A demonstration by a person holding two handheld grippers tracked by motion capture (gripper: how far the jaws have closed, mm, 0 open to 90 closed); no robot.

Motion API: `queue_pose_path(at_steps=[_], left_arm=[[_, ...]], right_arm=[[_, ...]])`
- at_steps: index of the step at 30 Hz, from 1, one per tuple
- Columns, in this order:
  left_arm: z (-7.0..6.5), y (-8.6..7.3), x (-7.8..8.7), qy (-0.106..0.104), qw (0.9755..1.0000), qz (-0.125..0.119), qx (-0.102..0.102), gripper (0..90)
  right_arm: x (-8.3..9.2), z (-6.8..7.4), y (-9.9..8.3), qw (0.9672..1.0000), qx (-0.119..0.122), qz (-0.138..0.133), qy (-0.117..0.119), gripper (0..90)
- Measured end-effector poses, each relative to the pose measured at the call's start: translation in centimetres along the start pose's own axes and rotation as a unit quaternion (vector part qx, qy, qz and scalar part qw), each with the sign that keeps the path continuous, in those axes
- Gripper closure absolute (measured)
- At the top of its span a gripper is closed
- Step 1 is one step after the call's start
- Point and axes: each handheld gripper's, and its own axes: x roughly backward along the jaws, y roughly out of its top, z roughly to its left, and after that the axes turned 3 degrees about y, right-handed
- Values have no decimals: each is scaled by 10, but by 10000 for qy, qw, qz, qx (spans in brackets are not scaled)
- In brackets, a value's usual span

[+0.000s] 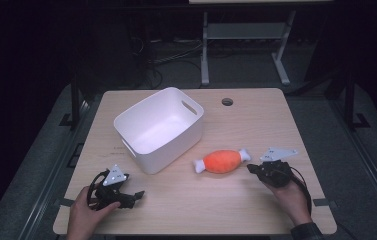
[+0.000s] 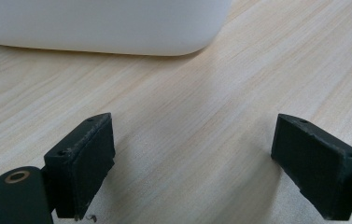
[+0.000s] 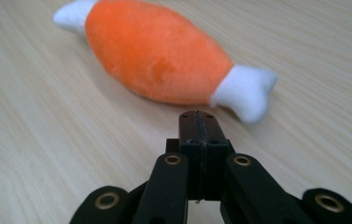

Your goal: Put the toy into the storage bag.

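1. On the wooden table [image 1: 276, 125] the orange plush drumstick [image 1: 222, 161] lies flat, well apart from the white bin [image 1: 158, 129], so nothing is packed yet
2. The right gripper [image 3: 197, 122] sits just beside the toy's white bone end, jaws pressed together on nothing
3. The left gripper [image 2: 192, 163] rests near the bin's wall, jaws wide apart and empty
4. By my reading, 2 steps remain: grasping the toy, then carrying it to the bin
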Motion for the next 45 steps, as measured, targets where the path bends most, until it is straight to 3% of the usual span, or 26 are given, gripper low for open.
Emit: queue_pose_path(at_steps=[5, 30, 38, 45], left_arm=[[0, 0, 0, 10, 10000, 4, 6, 125], [-1, 0, 0, 13, 10000, -2, 39, 125], [-1, 0, 0, 13, 10000, -2, 39, 125], [-1, 0, 0, 13, 10000, -1, 37, 125]], right_arm=[[-4, -6, 10, 9999, 63, -75, 44, 897], [-34, -38, 44, 9995, -166, -212, 166, 895], [-54, -45, 52, 9997, -194, -33, 155, 895], [-57, -46, 49, 9996, -188, 93, 175, 895]])
